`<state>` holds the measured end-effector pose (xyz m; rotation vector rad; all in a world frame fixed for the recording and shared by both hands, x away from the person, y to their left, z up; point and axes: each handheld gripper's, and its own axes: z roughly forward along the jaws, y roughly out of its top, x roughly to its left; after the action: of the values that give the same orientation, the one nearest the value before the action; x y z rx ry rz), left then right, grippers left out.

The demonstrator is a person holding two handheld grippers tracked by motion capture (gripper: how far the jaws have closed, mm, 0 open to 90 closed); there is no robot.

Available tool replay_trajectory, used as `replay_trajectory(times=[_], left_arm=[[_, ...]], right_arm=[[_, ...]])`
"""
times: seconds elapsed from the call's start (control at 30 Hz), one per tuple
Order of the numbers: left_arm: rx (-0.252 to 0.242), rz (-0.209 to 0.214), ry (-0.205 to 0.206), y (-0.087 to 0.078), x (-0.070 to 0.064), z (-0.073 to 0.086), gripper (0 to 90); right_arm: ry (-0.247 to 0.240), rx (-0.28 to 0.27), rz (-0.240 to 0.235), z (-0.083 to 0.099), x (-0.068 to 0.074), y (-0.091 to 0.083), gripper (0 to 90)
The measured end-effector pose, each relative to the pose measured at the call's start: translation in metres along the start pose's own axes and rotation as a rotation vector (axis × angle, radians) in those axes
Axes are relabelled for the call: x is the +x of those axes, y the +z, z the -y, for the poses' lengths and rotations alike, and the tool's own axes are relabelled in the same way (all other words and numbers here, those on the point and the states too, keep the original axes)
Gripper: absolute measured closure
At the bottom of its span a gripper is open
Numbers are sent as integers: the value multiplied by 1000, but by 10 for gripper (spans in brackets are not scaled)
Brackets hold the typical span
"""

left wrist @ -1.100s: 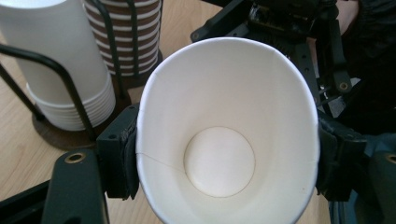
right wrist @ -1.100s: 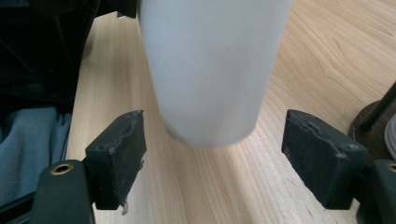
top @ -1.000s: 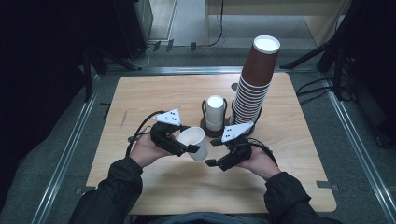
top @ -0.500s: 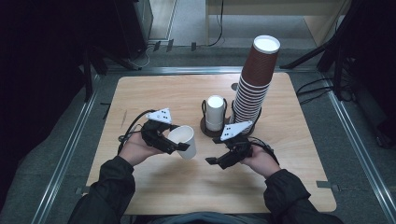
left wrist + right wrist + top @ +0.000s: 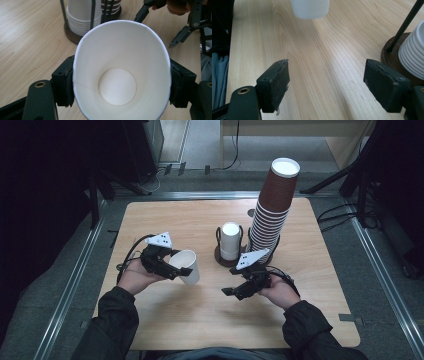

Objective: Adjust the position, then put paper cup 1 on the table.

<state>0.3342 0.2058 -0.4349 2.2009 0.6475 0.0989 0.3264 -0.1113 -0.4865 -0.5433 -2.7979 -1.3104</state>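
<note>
My left gripper (image 5: 172,268) is shut on a white paper cup (image 5: 186,265), held tilted above the left half of the table. In the left gripper view the cup (image 5: 122,75) gapes toward the camera, squeezed between both pads (image 5: 65,82). My right gripper (image 5: 231,291) hovers open just right of centre, nothing between its jaws. In the right gripper view its gripper (image 5: 327,82) frames bare wood, and the held cup's base (image 5: 310,8) shows at the top. A stack of white cups (image 5: 230,241) sits in a dark wire holder (image 5: 223,256) at mid-table.
A tall tilted stack of brown paper cups (image 5: 272,205) rises right of the holder, close behind my right hand. The wooden table (image 5: 165,320) has bare surface along its front and left. Cables (image 5: 345,210) lie on the floor at the right.
My left gripper has carried the white cup leftward and a little toward the person, away from the right gripper. The right gripper has stayed nearly in place, open.
</note>
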Motion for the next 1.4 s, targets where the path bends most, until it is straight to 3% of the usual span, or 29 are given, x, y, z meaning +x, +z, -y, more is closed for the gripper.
replay_trajectory(times=[0.23, 0.57, 0.83, 1.4], left_arm=[[-14, -21, -32, -8, 15, 8, 247], [10, -65, -96, -11, 36, 18, 233], [6, -95, -120, -15, 53, 24, 236], [2, -212, -208, -22, 87, 43, 233]], right_arm=[[6, -4, 6, 1, 0, -1, 209], [5, -16, 4, 2, -2, -3, 209], [17, -7, 15, 6, -2, -6, 209], [37, -6, 36, 15, -1, -13, 209]])
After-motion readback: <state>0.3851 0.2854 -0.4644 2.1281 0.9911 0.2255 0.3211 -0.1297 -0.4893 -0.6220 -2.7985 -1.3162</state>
